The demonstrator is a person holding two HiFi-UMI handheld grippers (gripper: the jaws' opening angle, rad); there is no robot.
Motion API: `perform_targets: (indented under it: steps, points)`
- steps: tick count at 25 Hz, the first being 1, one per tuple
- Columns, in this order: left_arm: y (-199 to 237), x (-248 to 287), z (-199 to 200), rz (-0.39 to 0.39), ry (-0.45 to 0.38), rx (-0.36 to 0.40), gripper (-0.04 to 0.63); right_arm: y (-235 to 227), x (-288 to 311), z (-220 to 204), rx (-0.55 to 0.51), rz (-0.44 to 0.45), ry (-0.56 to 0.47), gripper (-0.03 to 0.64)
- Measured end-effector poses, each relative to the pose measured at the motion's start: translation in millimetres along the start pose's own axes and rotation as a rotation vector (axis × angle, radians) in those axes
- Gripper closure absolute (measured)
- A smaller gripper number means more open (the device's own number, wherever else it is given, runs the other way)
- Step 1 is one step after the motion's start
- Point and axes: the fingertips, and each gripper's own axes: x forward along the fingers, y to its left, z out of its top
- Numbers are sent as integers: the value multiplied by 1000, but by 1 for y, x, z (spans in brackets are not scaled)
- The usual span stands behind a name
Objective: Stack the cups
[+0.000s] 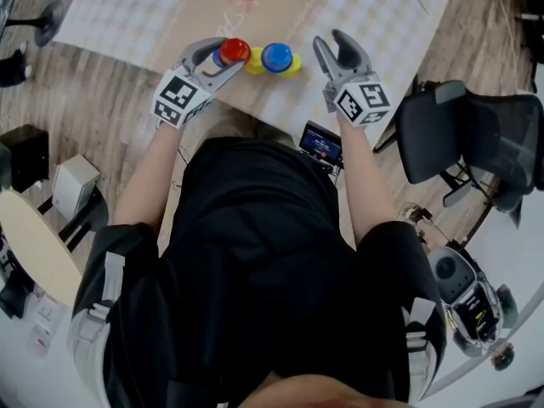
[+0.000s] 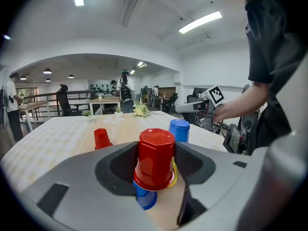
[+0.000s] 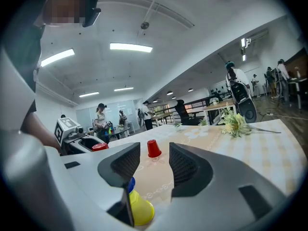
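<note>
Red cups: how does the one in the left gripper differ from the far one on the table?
The held red cup is gripped between the jaws of the left gripper; the far red cup stands free on the table. The held red cup is close to a blue cup; the far red cup stands alone. Both are red, mouth down.

floor: wood planks (image 1: 85, 100) around desk (image 1: 374, 7) | black office chair (image 1: 442, 134) right of desk | ceiling strip lights (image 2: 200, 21) above desk
</note>
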Motion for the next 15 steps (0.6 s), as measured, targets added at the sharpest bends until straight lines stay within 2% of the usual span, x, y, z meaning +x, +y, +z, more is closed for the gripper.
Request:
perform_targets:
  steps: [15]
  points:
    - [-1,6,-9,-10,2,-23,359,-4,3,-1,-4,-1,16,419]
